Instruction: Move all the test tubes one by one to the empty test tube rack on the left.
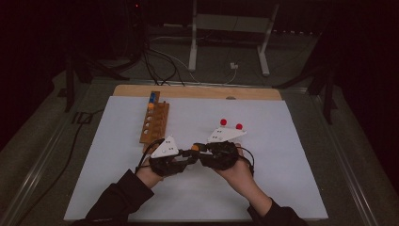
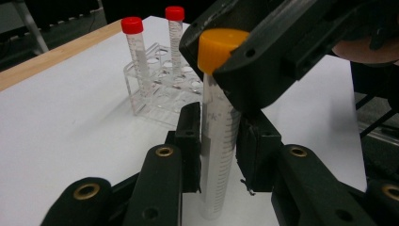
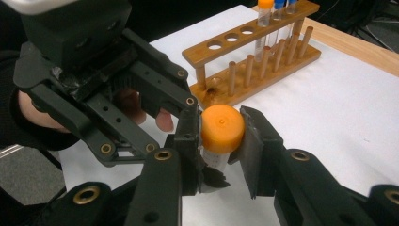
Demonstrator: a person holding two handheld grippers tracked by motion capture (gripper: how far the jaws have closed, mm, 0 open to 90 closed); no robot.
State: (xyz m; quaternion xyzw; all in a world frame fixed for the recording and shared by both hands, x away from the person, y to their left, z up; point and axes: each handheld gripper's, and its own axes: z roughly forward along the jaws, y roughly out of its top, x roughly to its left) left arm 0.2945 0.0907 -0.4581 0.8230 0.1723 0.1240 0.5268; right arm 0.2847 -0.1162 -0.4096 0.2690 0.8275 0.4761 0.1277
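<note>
Grippers, left (image 2: 220,155) on tube (image 2: 217,155) body, right (image 3: 221,136) apparently gripping cap (image 3: 222,128)

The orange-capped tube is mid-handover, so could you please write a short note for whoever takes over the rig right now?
Left gripper: jaws closed on the body of the orange-capped tube, held upright.
Right gripper: shut on the tube's orange cap.
Both grippers meet near the table's front middle.
Wooden rack, far left: holds an orange-capped and blue-capped tubes at its far end; other holes open.
Clear rack, right: two red-capped tubes.
Done: tube gripped by both grippers.
Left: probably uncapping or passing it on, then racking it.
</note>
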